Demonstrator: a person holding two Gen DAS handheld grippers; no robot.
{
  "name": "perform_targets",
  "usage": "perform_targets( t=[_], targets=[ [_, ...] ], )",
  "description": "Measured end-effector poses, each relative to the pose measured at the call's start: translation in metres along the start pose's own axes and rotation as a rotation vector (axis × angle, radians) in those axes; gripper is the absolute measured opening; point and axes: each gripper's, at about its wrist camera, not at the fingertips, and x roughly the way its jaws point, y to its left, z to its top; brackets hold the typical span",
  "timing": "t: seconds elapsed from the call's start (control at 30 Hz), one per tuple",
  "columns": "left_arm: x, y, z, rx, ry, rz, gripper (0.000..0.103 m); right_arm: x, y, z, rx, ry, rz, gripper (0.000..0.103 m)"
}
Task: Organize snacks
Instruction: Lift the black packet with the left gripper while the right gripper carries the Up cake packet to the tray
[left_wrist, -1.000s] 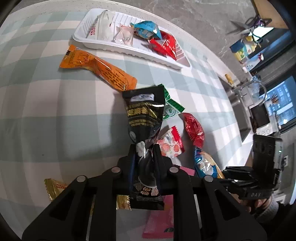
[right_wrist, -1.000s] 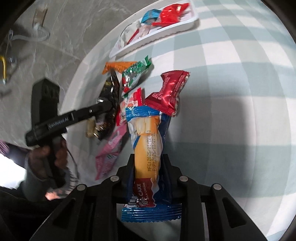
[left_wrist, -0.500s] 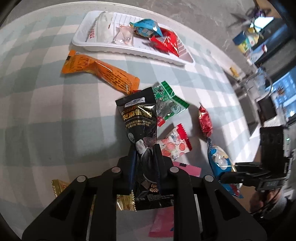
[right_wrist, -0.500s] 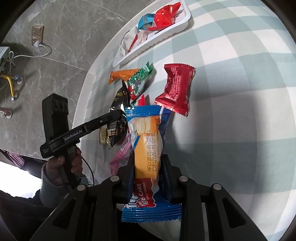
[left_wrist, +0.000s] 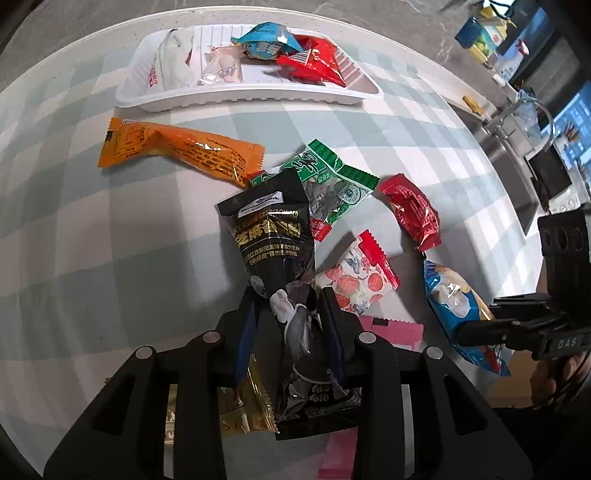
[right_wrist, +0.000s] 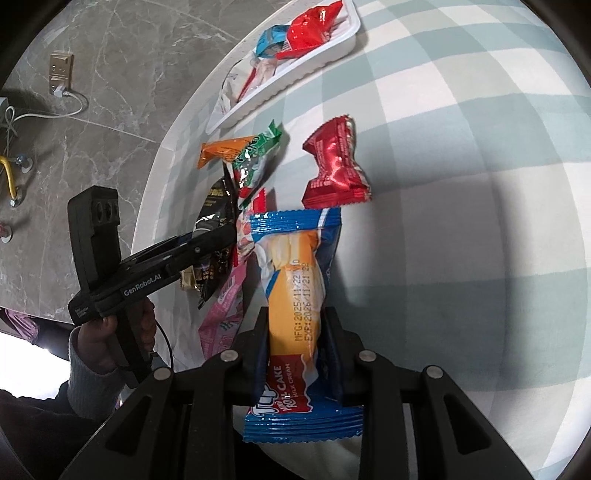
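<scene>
Right now I have a packet in each gripper, and I place everything against the white tray (left_wrist: 236, 98) at the far side of the checked tablecloth (left_wrist: 92, 229).

Nearest me, well short of the tray, the left gripper (left_wrist: 290, 314) has the black sachet (left_wrist: 275, 236) between its fingers, taken low down near its bottom seal, with most of the sachet sticking out toward the tray. Its jaws are opening: I can see a gap along the left finger, so the pinch has let go and the sachet only leans there. It looks light, crinkly and slick; I judge it will slide out sideways unless I take hold again across the flat crimped end.

My right gripper (right_wrist: 295, 334) is pressed together on the blue roll cake packet (right_wrist: 295, 280), clamped across its lower half. That one is soft and squashy, so I judge a gentle pinch near the seal is safer than one on the cake.

Between my grippers and the tray lie loose packets: a pink one, a strawberry one, a green packet (left_wrist: 328, 188), a red packet (left_wrist: 413, 210), and the orange stick (left_wrist: 177, 149) closest to the tray. Inside the tray itself sit several wrapped snacks already.
</scene>
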Motion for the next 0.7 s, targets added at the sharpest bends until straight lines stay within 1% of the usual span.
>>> perform_targets(
  t=[0.13,0.17,0.2,0.27,0.5,0.7],
  targets=[
    [0.001,-0.003,0.001,0.023,-0.009,0.002,0.030,0.000,0.001,-0.001,0.005,0.001,0.003,0.031],
    [0.001,-0.002,0.000,0.017,-0.011,-0.010,0.027,0.000,0.000,-0.001,0.006,0.000,0.004,0.031],
    [0.001,-0.001,-0.001,0.002,-0.012,-0.041,0.023,0.000,0.000,0.000,0.009,0.001,0.009,0.031],
    [0.001,0.002,-0.003,-0.025,-0.010,-0.086,0.020,0.000,-0.001,0.000,0.017,0.003,0.019,0.031],
    [-0.001,0.021,-0.008,-0.131,-0.017,-0.213,0.018,-0.003,-0.011,0.006,0.076,0.010,0.087,0.031],
    [-0.014,0.037,-0.006,-0.207,-0.042,-0.293,0.018,-0.005,-0.014,0.013,0.109,0.010,0.148,0.031]
  ],
)
